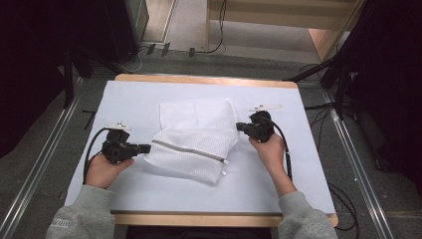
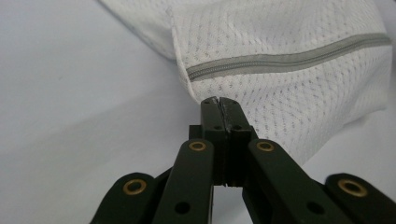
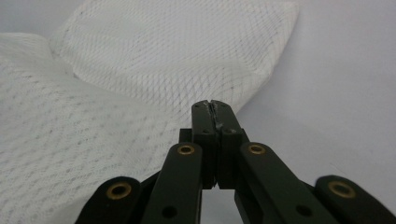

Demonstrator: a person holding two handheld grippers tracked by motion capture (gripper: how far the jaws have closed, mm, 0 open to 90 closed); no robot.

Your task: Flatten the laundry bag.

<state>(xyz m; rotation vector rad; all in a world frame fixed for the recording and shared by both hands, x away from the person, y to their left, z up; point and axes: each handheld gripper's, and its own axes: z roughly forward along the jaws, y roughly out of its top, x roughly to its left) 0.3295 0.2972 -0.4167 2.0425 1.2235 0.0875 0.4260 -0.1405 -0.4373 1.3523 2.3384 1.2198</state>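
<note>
Two white mesh bags lie overlapped mid-table. The nearer, fine-mesh bag (image 1: 174, 158) (image 2: 299, 102) (image 3: 42, 149) carries a grey zipper (image 1: 191, 150) (image 2: 280, 58) and rests partly on a coarser net bag (image 1: 194, 115) (image 3: 177, 60) behind it. My left gripper (image 1: 147, 148) (image 2: 218, 100) is shut, its tips touching the zippered bag's left corner just below the zipper's end; I see no cloth between the jaws. My right gripper (image 1: 238, 126) (image 3: 215, 105) is shut too, tips against the right edge of the bags, with nothing visibly pinched.
A white sheet (image 1: 278, 169) covers the wooden table (image 1: 209, 79). Cables (image 1: 287, 149) trail from both grippers. Dark stands and metal rails (image 1: 45, 159) flank the table. Bare sheet lies in front of the bags and at both sides.
</note>
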